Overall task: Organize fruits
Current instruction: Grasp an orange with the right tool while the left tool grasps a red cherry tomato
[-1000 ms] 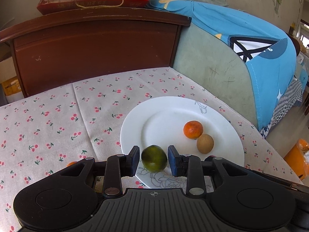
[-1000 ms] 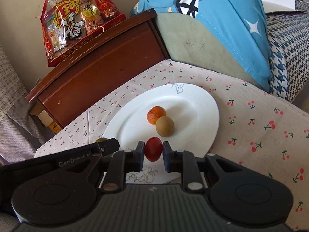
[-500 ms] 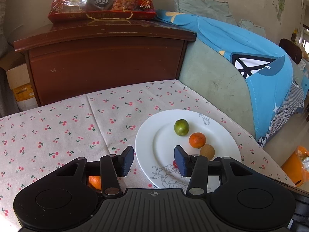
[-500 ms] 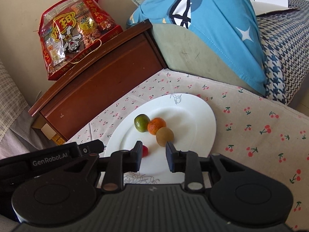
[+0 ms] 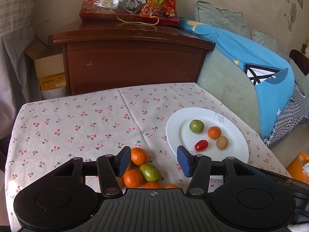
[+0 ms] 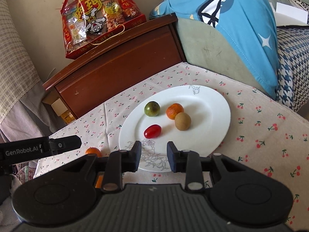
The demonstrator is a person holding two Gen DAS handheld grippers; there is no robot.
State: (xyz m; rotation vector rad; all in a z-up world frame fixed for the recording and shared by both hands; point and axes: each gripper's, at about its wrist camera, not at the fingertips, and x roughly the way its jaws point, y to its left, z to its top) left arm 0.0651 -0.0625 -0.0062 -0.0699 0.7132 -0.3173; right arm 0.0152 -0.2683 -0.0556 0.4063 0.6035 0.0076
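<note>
A white plate (image 5: pixel 173 133) (image 6: pixel 218 119) on the cherry-print tablecloth holds a green fruit (image 5: pixel 196 126) (image 6: pixel 152 108), an orange (image 5: pixel 214 132) (image 6: pixel 175 111), a brown kiwi (image 5: pixel 222 142) (image 6: pixel 182 121) and a red tomato (image 5: pixel 201 145) (image 6: pixel 152 131). My left gripper (image 5: pixel 153 163) is open and empty above a loose pile on the cloth: oranges (image 5: pixel 138 156) and a green fruit (image 5: pixel 149 172). My right gripper (image 6: pixel 153 159) is open and empty at the plate's near rim. The left gripper's body (image 6: pixel 38 148) shows in the right wrist view beside a loose orange (image 6: pixel 93 152).
A brown wooden cabinet (image 5: pixel 133 61) stands behind the table with a red snack bag (image 5: pixel 129 0) on top. A sofa with a blue cover (image 5: pixel 260 73) borders the table on the right. A cardboard box (image 5: pixel 50 71) sits left of the cabinet.
Both grippers opened and let go of their fruit onto the plate: the left the green fruit, the right the red tomato. Both then drew back; the left now hangs over the loose pile.
</note>
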